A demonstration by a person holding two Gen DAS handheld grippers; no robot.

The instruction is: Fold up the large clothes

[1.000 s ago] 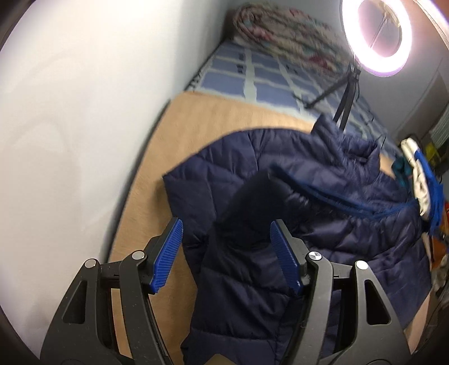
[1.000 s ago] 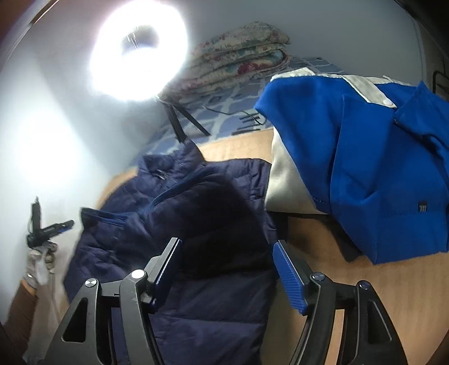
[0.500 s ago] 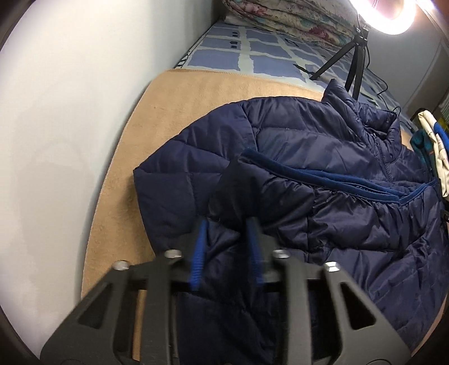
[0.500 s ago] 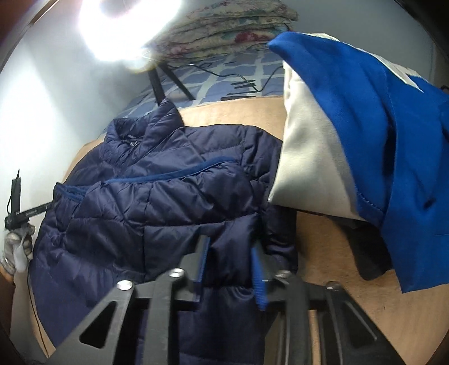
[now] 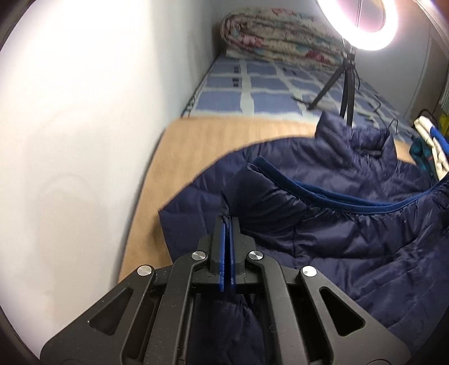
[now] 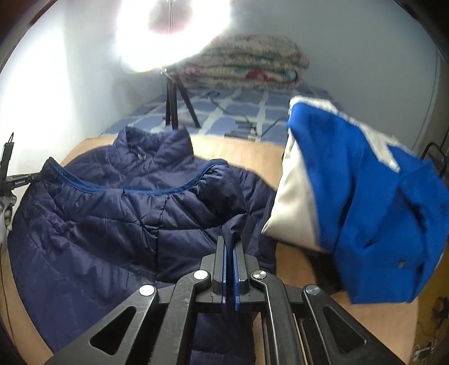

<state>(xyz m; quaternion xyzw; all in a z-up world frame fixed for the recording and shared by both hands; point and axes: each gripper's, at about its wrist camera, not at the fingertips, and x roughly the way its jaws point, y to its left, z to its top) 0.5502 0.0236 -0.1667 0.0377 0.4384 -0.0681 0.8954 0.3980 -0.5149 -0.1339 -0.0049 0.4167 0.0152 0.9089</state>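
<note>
A navy quilted puffer jacket [image 5: 336, 224] lies spread on a tan mat [image 5: 196, 146], collar toward the far end and a bright blue trim running across its folded-over lower part. My left gripper [image 5: 226, 220] is shut on a pinch of the jacket's fabric at its left side. In the right wrist view the same jacket [image 6: 112, 219] fills the left half, and my right gripper [image 6: 230, 241] is shut on a raised fold of its fabric at the right side. The left gripper's black tip [image 6: 16, 179] shows at the far left edge, by the trim.
A blue and white jacket [image 6: 359, 196] lies heaped on the mat right of the puffer. A ring light [image 5: 362, 25] on a black tripod [image 6: 174, 104] stands behind the collar on a blue checked bed sheet [image 5: 252, 89]. Folded floral quilts [image 6: 252, 64] sit by the far wall. A white wall [image 5: 70, 140] runs along the left.
Both grippers went from wide open to shut, each pinching jacket fabric. Both have since lifted and tipped up, raising the pinched folds off the mat.
</note>
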